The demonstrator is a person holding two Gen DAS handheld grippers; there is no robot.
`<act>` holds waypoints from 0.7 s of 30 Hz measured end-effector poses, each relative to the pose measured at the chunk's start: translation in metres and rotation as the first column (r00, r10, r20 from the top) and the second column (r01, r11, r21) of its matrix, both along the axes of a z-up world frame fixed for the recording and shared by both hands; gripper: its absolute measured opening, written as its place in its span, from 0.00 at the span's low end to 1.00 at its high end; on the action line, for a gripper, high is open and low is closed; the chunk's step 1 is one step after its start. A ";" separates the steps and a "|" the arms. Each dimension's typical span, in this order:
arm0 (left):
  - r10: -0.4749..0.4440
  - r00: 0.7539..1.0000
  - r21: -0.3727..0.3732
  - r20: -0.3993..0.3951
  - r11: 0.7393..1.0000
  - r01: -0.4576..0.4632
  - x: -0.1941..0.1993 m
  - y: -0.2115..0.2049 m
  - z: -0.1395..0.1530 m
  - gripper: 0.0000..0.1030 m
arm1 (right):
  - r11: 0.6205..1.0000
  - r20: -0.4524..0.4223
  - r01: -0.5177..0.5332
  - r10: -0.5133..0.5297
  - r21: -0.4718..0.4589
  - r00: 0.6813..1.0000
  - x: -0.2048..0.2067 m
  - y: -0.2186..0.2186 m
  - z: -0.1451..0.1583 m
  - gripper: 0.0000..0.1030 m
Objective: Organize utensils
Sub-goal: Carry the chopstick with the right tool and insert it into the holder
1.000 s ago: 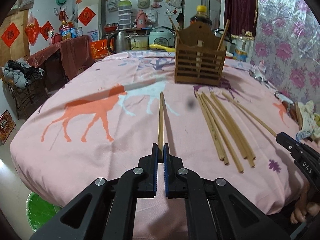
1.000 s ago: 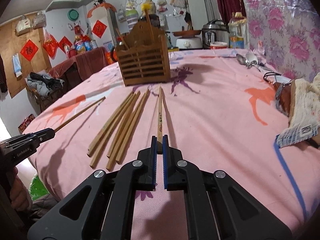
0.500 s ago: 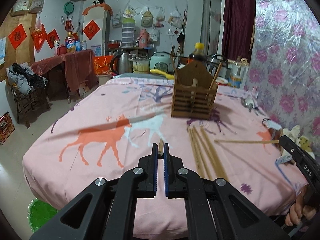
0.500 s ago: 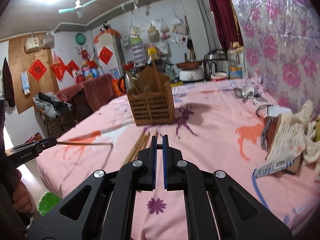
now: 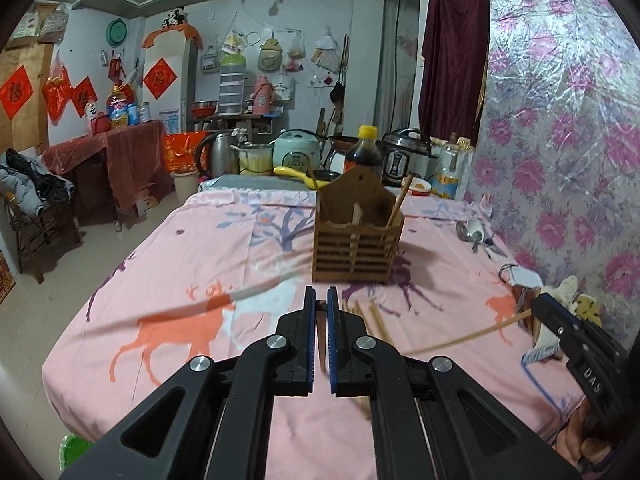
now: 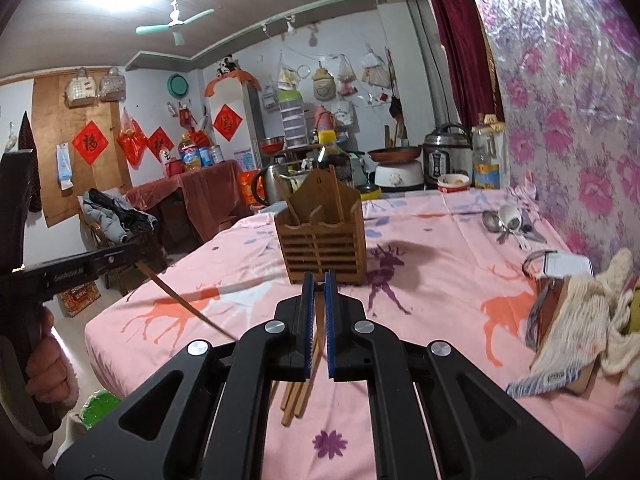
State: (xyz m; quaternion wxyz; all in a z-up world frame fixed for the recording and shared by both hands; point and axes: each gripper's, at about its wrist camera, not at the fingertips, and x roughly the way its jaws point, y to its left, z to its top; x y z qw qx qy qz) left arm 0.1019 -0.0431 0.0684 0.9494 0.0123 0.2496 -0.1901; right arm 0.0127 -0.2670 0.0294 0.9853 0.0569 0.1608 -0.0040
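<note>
A brown slatted wooden utensil holder (image 5: 354, 236) (image 6: 324, 240) stands mid-table with two sticks in it. My left gripper (image 5: 320, 300) is shut on a chopstick, which shows in the right wrist view (image 6: 184, 300) pointing down to the right. My right gripper (image 6: 319, 284) is shut on another chopstick, which shows in the left wrist view (image 5: 464, 338) slanting left and down. Both grippers are lifted above the table in front of the holder. Several loose chopsticks (image 6: 300, 396) (image 5: 374, 316) lie on the cloth below.
The table carries a pink deer-print cloth (image 5: 200, 280). Spoons (image 6: 506, 220) lie at the far right. A cloth bundle (image 6: 580, 312) and a small box sit at the right edge. Cookers and bottles (image 5: 400, 156) stand behind the holder.
Both grippers have lifted their chopsticks off the cloth and risen; the chopsticks now hang tilted in the air. The holder looks closer and more level.
</note>
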 end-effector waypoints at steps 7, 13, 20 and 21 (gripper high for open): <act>-0.019 1.000 0.006 0.010 1.000 0.019 0.028 -0.015 0.021 0.06 | 1.000 0.000 -0.015 0.015 0.005 1.000 0.024 -0.004 0.015 0.06; -0.029 0.999 0.007 0.014 1.000 0.029 0.060 -0.030 0.036 0.06 | 1.000 0.003 -0.017 0.017 0.015 1.000 0.049 -0.012 0.030 0.06; -0.029 0.999 -0.006 0.043 1.000 0.030 0.108 -0.048 0.070 0.06 | 0.999 0.060 0.002 -0.005 0.044 0.998 0.087 -0.035 0.070 0.06; -0.029 0.998 -0.010 0.050 1.000 0.029 0.114 -0.051 0.075 0.06 | 0.999 0.070 0.008 -0.011 0.041 0.997 0.093 -0.037 0.075 0.06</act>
